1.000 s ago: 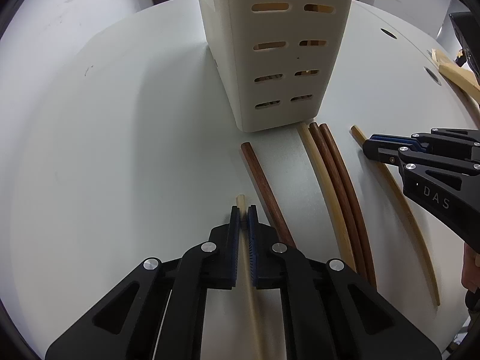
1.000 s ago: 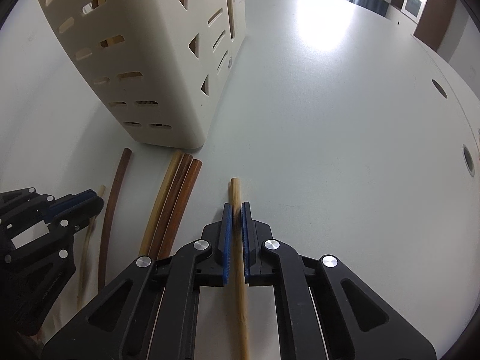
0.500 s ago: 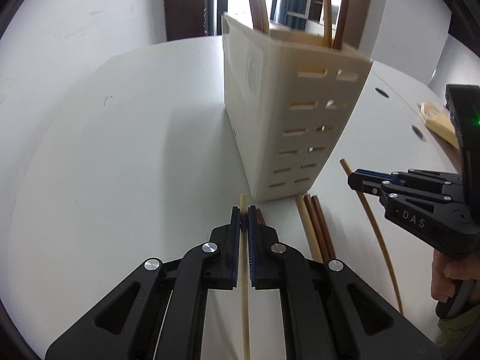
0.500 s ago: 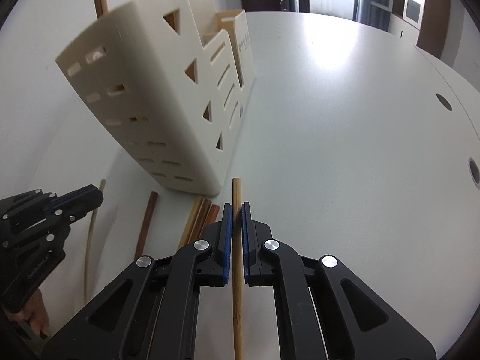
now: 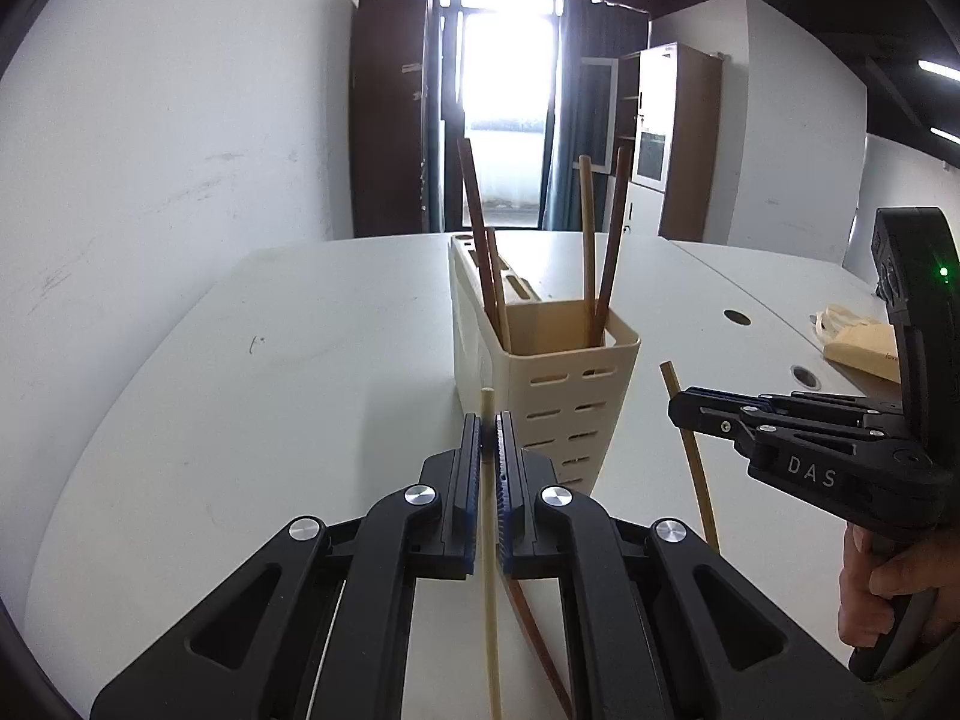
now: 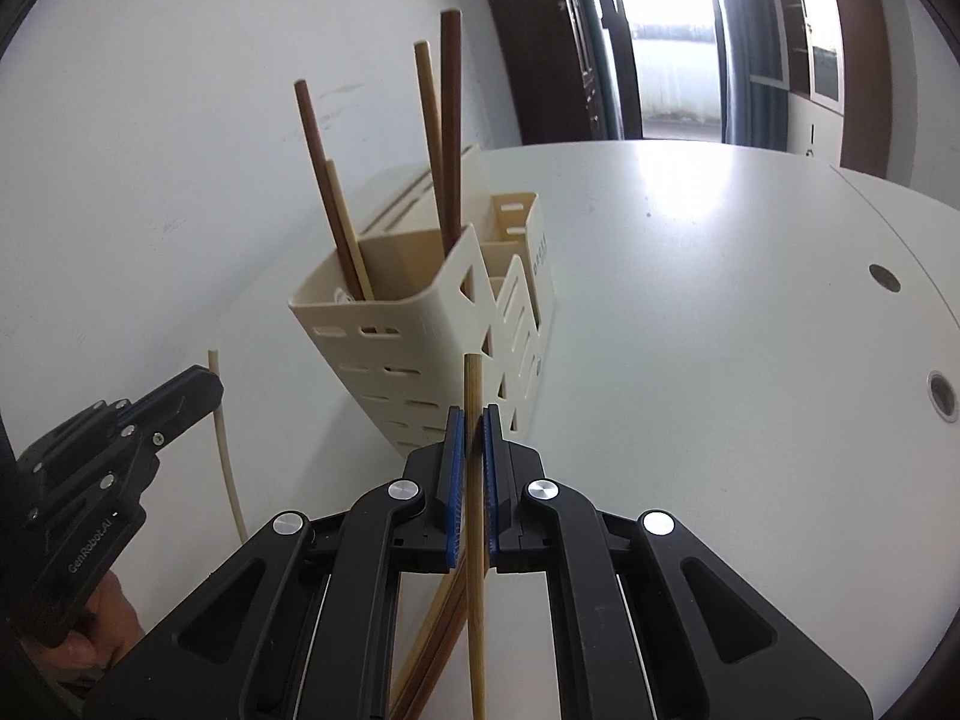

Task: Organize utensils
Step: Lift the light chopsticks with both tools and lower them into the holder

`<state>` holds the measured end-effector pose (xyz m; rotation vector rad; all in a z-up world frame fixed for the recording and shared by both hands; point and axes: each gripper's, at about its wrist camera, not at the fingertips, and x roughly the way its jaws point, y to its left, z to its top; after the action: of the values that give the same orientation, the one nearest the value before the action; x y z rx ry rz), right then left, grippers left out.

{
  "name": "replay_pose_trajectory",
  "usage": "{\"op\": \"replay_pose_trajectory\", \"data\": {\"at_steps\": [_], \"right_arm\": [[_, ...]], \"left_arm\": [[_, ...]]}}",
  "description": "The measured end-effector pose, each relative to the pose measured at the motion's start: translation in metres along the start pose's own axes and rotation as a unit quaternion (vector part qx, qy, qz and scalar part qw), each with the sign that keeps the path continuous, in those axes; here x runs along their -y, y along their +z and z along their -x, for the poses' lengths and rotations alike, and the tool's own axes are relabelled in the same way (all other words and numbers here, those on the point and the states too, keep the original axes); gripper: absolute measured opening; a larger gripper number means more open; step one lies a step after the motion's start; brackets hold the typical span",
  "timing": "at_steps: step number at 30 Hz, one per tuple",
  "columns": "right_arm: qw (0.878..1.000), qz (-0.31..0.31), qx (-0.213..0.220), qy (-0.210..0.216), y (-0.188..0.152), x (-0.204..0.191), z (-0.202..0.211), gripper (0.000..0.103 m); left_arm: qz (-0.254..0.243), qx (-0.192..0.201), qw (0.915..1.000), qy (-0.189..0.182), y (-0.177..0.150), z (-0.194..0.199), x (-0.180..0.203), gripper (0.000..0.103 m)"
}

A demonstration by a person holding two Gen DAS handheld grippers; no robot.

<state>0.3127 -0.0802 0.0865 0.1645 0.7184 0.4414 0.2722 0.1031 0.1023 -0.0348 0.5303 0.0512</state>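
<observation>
four chopsticks point(image 5: 588, 252) in one holder point(image 5: 564, 396)

1. A cream slotted utensil holder point(image 5: 564, 396) is standing upright on the white table, with four chopsticks point(image 6: 450, 132) leaning out of its near compartment: two dark brown, two lighter.
2. A pale cream chopstick point(image 5: 489, 540) is sitting clamped between the left gripper's point(image 5: 489, 426) pads, tip pointing forward.
3. A tan bamboo chopstick point(image 6: 474, 480) is sitting clamped in the right gripper point(image 6: 471, 420).
4. Several loose chopsticks point(image 6: 432, 642) are lying together on the table just before the holder.
</observation>
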Motion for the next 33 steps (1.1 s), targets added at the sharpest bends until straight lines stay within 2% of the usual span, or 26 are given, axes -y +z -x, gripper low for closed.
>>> {"op": "replay_pose_trajectory", "data": {"at_steps": [3,6,9,10,18,28,33], "right_arm": [[1.0,0.011,0.026,-0.005,0.003,-0.018,0.007,0.007],[0.998,0.019,0.055,-0.005,0.013,-0.01,0.027,0.007],[0.996,0.031,0.078,-0.003,0.026,-0.014,0.024,0.007],[0.996,0.033,0.081,-0.004,0.031,-0.004,0.018,0.007],[0.989,0.039,0.139,0.007,0.051,0.002,0.018,0.007],[0.976,0.066,0.206,0.036,0.068,0.004,0.028,0.007],[0.961,0.069,0.265,0.044,0.069,0.003,0.044,0.007]], "left_arm": [[0.0,0.012,0.9999,-0.006,0.008,0.004,0.003,0.004],[-0.005,0.027,0.9996,-0.007,0.015,0.006,0.007,0.004],[-0.019,0.04,0.999,0.008,0.022,0.004,0.014,0.004],[-0.024,0.046,0.9986,0.01,0.024,0.003,0.016,0.004],[-0.016,0.077,0.9969,-0.003,0.05,0.0,0.015,0.004],[-0.008,0.134,0.9909,-0.009,0.082,0.004,0.018,0.004],[-0.004,0.182,0.9829,-0.025,0.086,0.014,0.018,0.004]]}}
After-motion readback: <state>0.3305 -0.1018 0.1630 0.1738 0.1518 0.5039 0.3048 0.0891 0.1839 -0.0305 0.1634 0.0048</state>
